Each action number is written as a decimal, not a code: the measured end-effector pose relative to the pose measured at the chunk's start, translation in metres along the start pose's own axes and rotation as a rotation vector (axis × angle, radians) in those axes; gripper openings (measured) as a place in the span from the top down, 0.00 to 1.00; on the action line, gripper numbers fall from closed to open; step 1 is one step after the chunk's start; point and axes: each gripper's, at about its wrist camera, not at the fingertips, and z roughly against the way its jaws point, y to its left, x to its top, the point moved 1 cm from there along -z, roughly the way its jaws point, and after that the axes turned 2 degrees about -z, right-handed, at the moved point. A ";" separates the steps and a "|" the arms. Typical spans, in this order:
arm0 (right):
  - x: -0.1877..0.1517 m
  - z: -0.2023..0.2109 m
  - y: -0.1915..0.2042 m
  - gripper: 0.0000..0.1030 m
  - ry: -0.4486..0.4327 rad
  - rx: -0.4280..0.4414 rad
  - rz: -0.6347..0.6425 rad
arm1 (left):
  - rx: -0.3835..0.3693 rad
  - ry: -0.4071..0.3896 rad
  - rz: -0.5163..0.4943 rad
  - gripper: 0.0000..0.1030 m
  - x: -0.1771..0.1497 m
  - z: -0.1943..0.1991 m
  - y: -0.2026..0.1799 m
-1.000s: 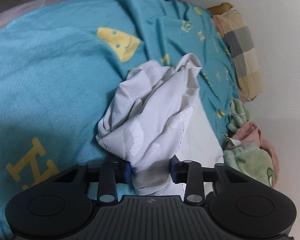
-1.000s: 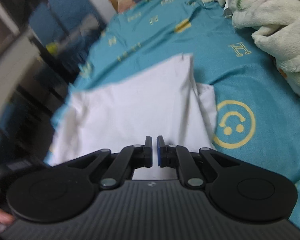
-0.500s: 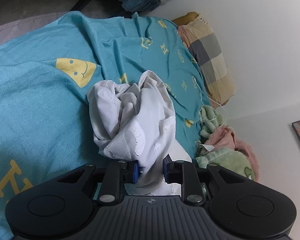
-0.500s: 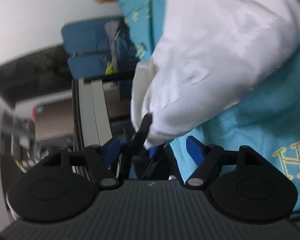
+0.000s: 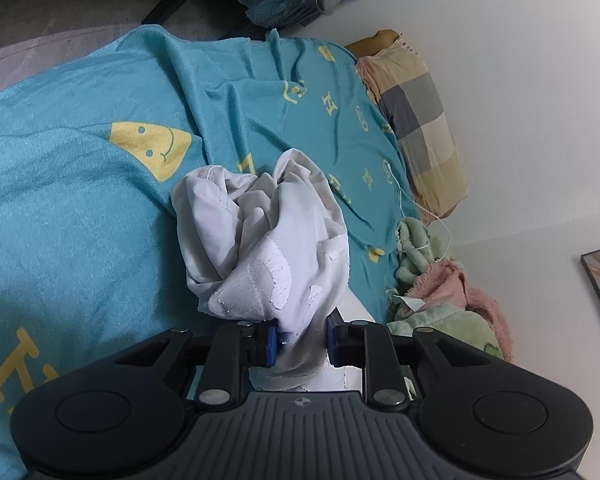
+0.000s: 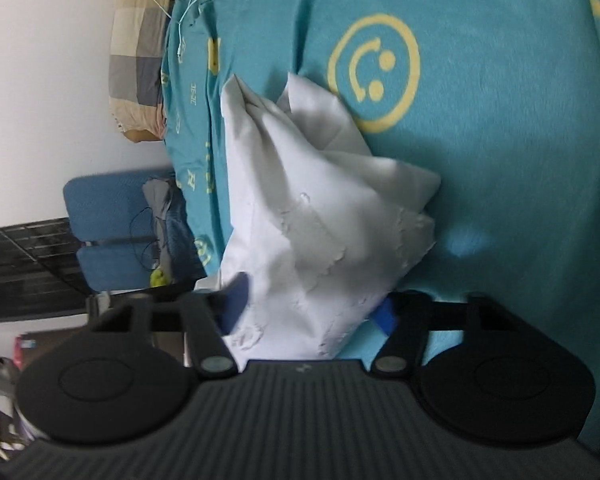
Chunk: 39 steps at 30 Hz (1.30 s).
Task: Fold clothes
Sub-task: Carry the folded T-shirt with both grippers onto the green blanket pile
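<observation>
A crumpled white garment hangs bunched above a teal bedsheet with yellow prints. My left gripper is shut on a bunched part of it, with cloth squeezed between the blue pads. In the right wrist view the same white garment fills the space between the wide-open fingers of my right gripper. The cloth lies against both blue pads, but the jaws are not closed on it.
A checked pillow lies at the bed's far edge by the white wall. A green and pink fleece blanket is heaped at the right. A blue chair and dark furniture stand beside the bed.
My right gripper opened wide and swung round, with the garment now between its fingers. My left gripper narrowed on the bunched cloth and lifted it a little.
</observation>
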 end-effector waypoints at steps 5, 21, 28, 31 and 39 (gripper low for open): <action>-0.002 0.010 0.016 0.80 -0.041 0.038 0.096 | -0.025 0.000 -0.013 0.77 0.000 0.012 -0.009; 0.116 0.202 0.160 0.81 -0.328 0.280 0.292 | -0.299 0.158 -0.177 0.78 -0.042 -0.045 -0.295; 0.217 0.327 0.229 0.81 -0.599 0.350 0.465 | -0.554 0.274 -0.275 0.78 -0.113 -0.127 -0.452; 0.237 0.357 0.224 0.81 -0.701 0.320 0.550 | -0.603 0.294 -0.352 0.77 -0.157 -0.160 -0.467; 0.263 0.317 0.109 0.81 -0.593 -0.020 0.470 | -0.358 0.456 -0.597 0.77 -0.226 -0.241 -0.359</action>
